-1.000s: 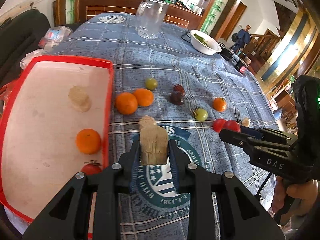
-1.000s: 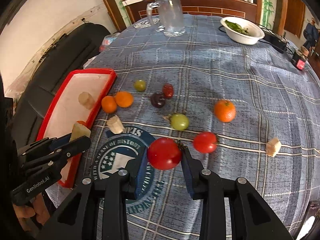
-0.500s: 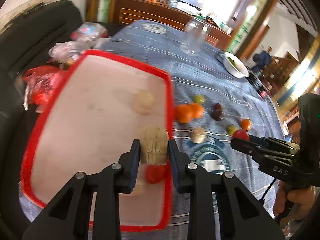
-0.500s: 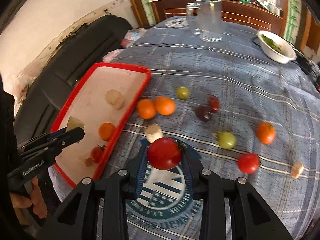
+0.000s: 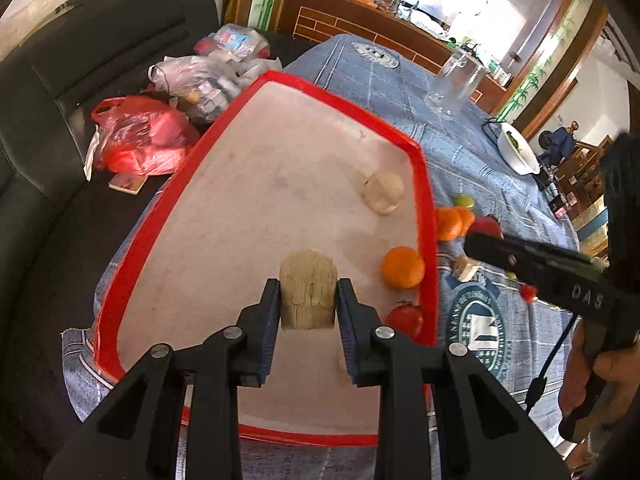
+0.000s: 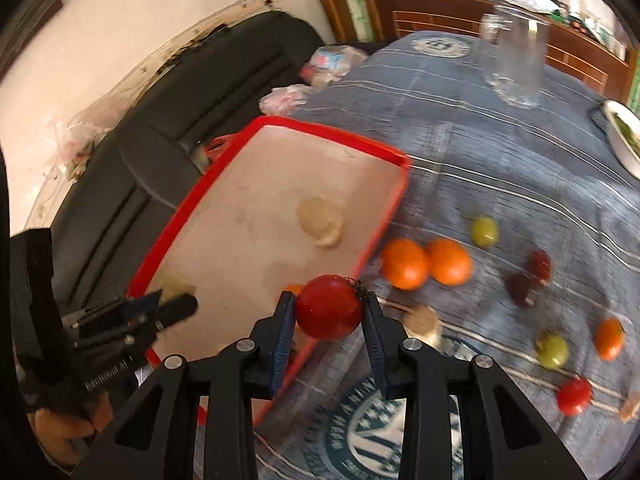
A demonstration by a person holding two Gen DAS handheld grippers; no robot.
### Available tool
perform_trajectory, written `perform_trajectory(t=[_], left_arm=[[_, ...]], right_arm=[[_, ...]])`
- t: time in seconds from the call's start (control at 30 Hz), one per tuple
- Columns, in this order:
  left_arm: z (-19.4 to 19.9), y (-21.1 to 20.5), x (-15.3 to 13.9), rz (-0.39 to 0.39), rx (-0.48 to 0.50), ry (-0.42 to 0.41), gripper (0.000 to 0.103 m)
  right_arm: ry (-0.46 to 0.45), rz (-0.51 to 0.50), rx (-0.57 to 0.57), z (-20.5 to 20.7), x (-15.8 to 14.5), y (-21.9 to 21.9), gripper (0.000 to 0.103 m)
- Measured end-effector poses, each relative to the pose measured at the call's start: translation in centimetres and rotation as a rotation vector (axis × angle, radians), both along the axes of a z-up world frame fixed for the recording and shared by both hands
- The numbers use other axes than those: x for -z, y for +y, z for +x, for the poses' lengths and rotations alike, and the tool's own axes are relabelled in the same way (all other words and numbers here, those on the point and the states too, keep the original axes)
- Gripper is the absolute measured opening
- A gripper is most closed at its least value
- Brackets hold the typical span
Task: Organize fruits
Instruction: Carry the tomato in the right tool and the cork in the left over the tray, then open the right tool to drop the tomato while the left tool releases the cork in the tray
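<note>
Your left tool grips a pale fibrous fruit chunk over the red-rimmed tray; your right tool clamps a red tomato at its edge. Most fruit remains on the blue-clothed surface.

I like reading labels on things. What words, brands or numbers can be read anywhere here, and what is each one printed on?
"DAS": on the side of the right gripper, seen from the left wrist camera.
White lettering on the side of the left gripper: too blurred to read.
Ring of words around the round emblem printed on the tablecloth: too small and distorted to read.
Second emblem at the far end of the cloth: unreadable.
</note>
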State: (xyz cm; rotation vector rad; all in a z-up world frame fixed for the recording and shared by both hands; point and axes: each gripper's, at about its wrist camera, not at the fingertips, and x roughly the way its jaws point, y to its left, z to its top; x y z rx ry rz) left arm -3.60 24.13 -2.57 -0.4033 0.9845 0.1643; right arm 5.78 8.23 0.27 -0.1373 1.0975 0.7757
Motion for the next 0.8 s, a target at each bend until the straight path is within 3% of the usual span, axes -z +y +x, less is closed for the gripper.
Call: perform_trajectory(t=[0.4,0.8], left_arm=[[0.9,0.1,1.6,-0.006,0.024,0.032,0.025],[1.2,0.4,2.1,0.002,0.024,0.043,0.025]], right_arm=[[0.047,-0.033,-0.083,2.0,3.0,6.4,0.034],[0.061,-0.066,-0.106,2.6,5.1,8.4,0.034]])
